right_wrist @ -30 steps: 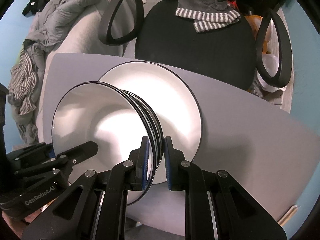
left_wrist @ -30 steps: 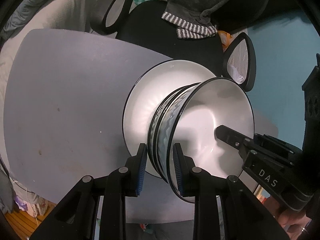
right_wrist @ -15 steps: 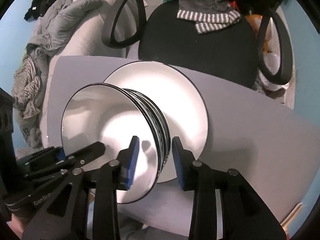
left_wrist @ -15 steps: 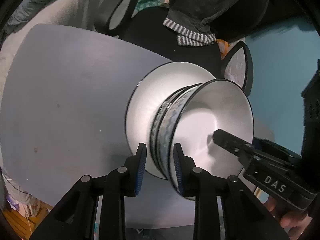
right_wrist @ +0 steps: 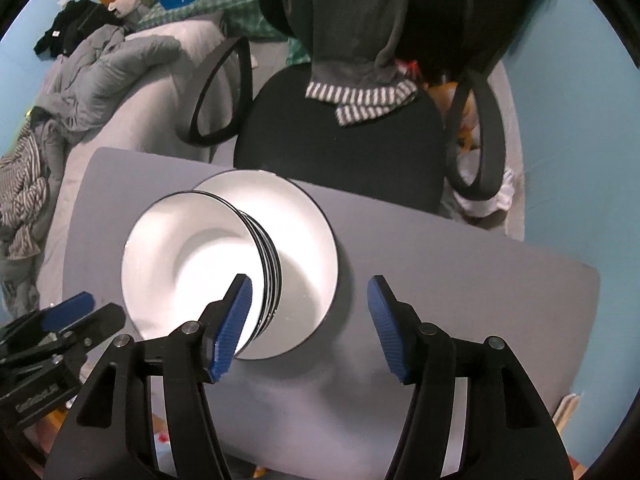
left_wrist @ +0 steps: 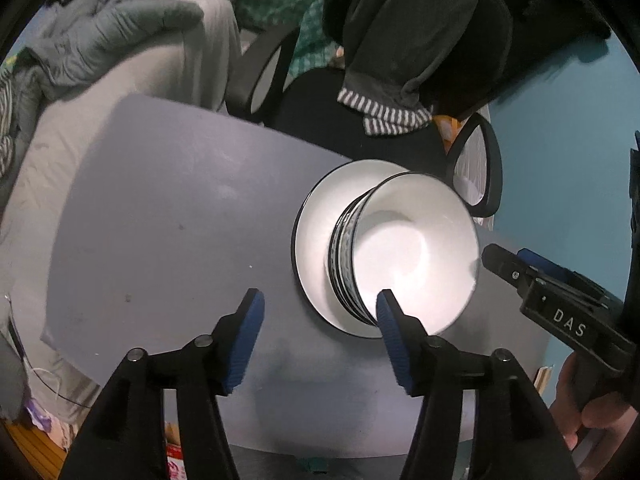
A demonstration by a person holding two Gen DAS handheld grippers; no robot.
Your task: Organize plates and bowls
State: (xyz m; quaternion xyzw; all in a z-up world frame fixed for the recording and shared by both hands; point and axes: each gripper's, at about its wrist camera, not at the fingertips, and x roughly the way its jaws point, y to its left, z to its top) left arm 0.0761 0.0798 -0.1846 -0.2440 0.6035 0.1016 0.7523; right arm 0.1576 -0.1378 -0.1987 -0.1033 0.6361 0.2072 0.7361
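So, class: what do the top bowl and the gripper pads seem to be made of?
Top bowl: probably glazed ceramic, going by its glossy white inside and thin dark rim. Pads: likely rubber or soft plastic; matte blue with fine ribs.

Beyond the fingers, a grey tabletop; past it a black chair draped with dark clothing. Left, a bed with rumpled clothes; blue wall right.
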